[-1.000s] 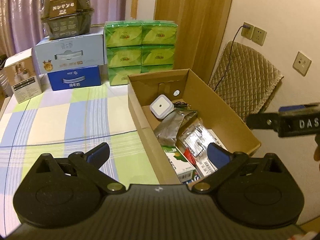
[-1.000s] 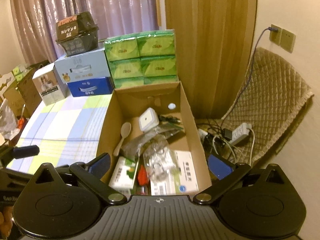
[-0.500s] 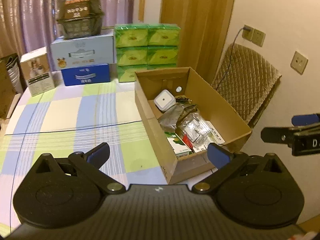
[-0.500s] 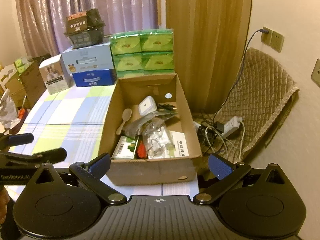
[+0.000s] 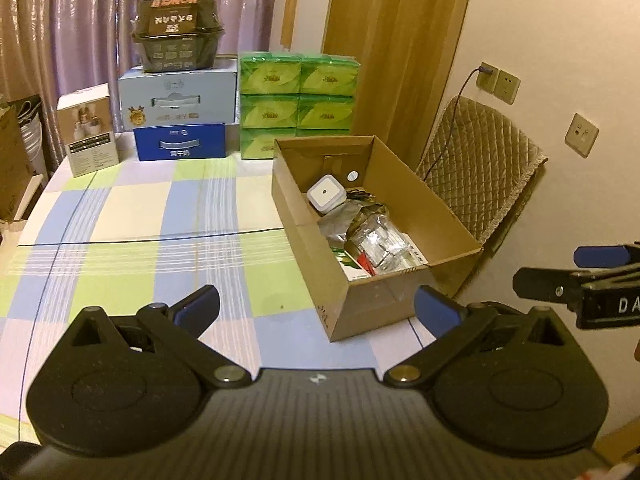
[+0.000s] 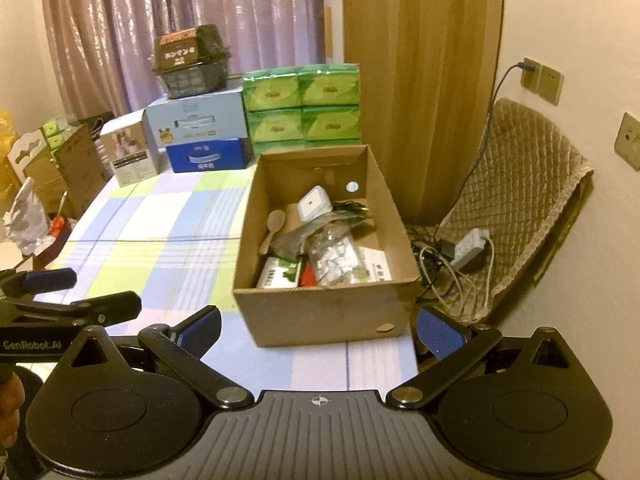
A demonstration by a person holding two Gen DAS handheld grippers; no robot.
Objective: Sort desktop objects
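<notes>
An open cardboard box [image 5: 424,204] [image 6: 320,312] stands at the right edge of the checked tablecloth [image 5: 160,216] [image 6: 160,232]. Inside lie a white square gadget [image 5: 326,193] [image 6: 315,203], a wooden spoon [image 6: 274,226], a clear plastic bag [image 5: 376,240] [image 6: 334,254], a green-and-white carton [image 6: 280,274] and a white packet [image 6: 380,266]. My left gripper [image 5: 316,310] hangs open and empty above the table, short of the box's near corner. My right gripper [image 6: 318,326] is open and empty in front of the box's near wall. Each gripper's fingers [image 5: 560,284] [image 6: 80,308] show in the other's view.
Stacked at the table's far end are green tissue packs [image 5: 298,108], a pale blue carton [image 5: 176,98] over a dark blue one [image 5: 180,142], a black container [image 5: 178,34] and a small white box [image 5: 88,130]. A quilted chair [image 6: 520,200] and a power strip [image 6: 468,246] sit right of the table.
Both grippers have drawn back and away from the box, which now looks smaller and farther. Their jaws stay open and empty throughout.
</notes>
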